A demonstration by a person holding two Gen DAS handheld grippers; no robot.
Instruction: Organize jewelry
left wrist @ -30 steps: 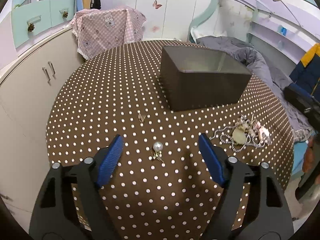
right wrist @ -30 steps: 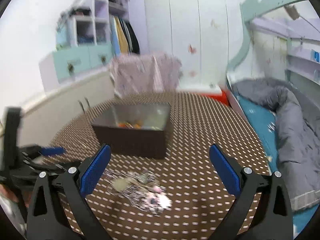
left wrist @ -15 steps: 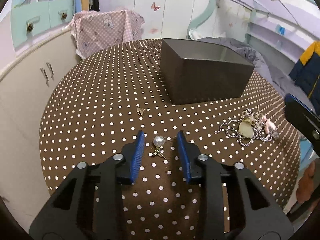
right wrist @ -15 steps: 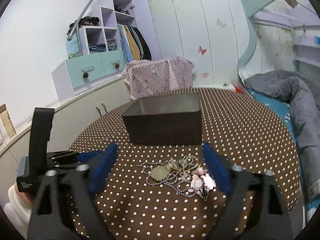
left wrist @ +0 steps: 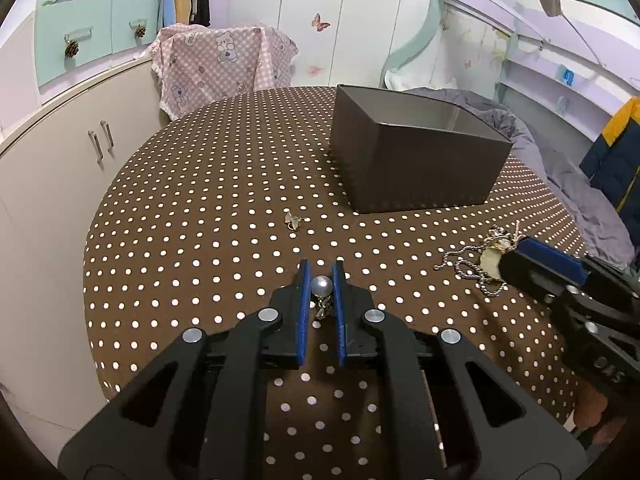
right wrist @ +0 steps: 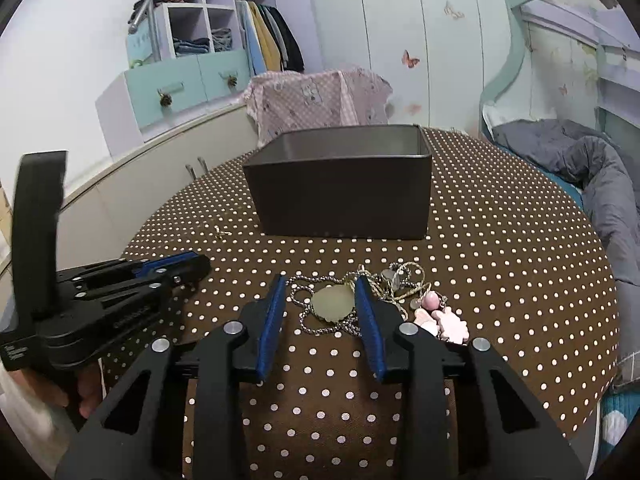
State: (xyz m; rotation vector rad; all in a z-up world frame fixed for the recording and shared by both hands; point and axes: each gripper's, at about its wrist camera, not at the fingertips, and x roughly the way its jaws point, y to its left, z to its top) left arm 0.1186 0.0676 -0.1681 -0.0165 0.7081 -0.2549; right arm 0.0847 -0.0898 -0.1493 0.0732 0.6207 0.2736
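Observation:
My left gripper (left wrist: 321, 276) is shut on a pearl earring (left wrist: 321, 286) resting on the polka-dot tablecloth (left wrist: 208, 208). My right gripper (right wrist: 320, 288) is half closed around the pale pendant (right wrist: 333, 303) of a tangled pile of chain necklaces (right wrist: 384, 300); its blue pads are close to the pendant but I cannot tell if they touch. The pile also shows in the left wrist view (left wrist: 476, 262). A small gold charm (left wrist: 293, 220) lies loose in front of the dark open box (left wrist: 416, 160), which also shows in the right wrist view (right wrist: 340, 196).
The round table's edge (left wrist: 90, 280) curves on the left, beside a white cabinet (left wrist: 60, 168). A chair draped in pink cloth (left wrist: 224, 64) stands behind the table. A bed with a grey duvet (right wrist: 592, 172) lies to the right.
My left gripper closed on the pearl earring. My right gripper came down over the necklace pile and narrowed around the pendant.

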